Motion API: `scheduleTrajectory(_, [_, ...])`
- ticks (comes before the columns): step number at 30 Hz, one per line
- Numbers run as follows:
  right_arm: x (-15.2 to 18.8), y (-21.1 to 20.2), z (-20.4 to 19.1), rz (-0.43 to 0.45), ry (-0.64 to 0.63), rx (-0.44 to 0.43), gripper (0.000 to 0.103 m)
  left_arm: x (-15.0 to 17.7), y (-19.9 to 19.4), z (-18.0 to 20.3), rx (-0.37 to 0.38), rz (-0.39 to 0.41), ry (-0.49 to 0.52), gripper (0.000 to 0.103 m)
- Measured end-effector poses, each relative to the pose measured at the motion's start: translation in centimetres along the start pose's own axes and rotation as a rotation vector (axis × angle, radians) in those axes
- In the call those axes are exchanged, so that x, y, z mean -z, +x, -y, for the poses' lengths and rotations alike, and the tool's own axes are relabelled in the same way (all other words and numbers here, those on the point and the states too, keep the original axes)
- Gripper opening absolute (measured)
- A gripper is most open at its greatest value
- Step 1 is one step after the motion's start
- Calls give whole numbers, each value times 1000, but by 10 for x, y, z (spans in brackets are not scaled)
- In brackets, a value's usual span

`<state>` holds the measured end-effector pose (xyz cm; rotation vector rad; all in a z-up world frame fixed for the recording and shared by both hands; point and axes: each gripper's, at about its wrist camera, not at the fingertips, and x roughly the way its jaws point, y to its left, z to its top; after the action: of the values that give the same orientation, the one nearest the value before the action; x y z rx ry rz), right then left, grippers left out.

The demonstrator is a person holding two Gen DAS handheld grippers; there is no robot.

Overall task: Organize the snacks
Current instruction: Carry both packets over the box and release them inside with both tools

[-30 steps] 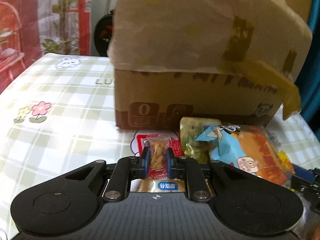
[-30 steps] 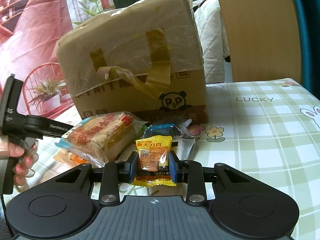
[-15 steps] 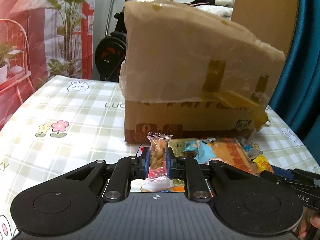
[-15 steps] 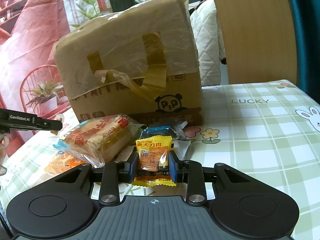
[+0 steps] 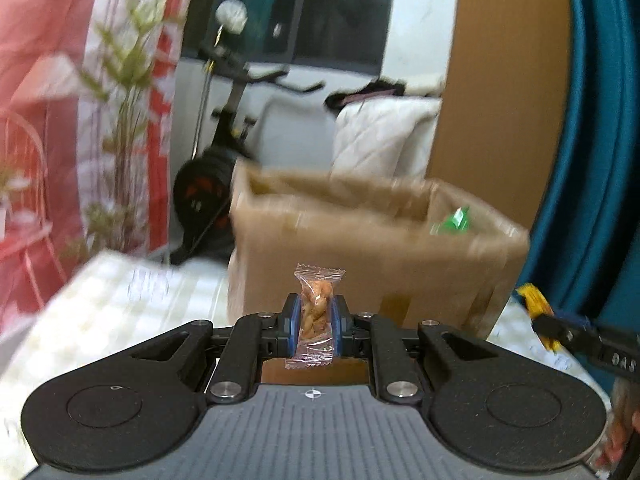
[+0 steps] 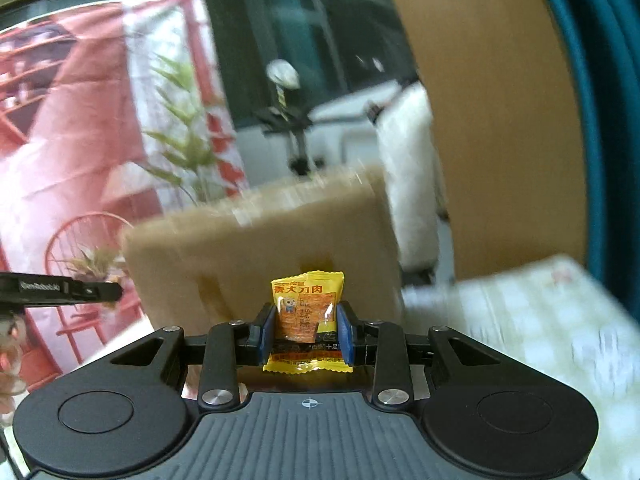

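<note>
My left gripper [image 5: 315, 316] is shut on a small clear packet of brown twisted snack [image 5: 316, 314], held upright in the air just in front of the brown cardboard box [image 5: 372, 256]. The box's open top shows in the left wrist view, with a green packet [image 5: 454, 222] inside at the right. My right gripper [image 6: 306, 330] is shut on a yellow and orange snack packet [image 6: 307, 312], also raised in front of the box [image 6: 264, 256]. Both views are motion-blurred.
The box stands on a table with a green checked cloth [image 5: 120, 296] [image 6: 540, 320]. The right gripper shows at the right edge of the left wrist view [image 5: 560, 326]. Behind are an exercise bike [image 5: 224, 128], a plant and a teal curtain.
Both grippers have risen from the table with their packets. The snack pile on the table has dropped out of view, and the box's open top now shows.
</note>
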<state>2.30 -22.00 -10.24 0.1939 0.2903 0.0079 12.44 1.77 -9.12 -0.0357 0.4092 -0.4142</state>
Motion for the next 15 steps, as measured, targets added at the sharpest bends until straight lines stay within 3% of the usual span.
scheduleTrajectory(8, [-81, 64, -24, 44, -74, -31, 29, -66, 36, 14, 69, 57, 5, 17])
scheduleTrajectory(15, [-95, 125, -47, -52, -98, -24, 31, -84, 91, 20, 45, -7, 53, 17])
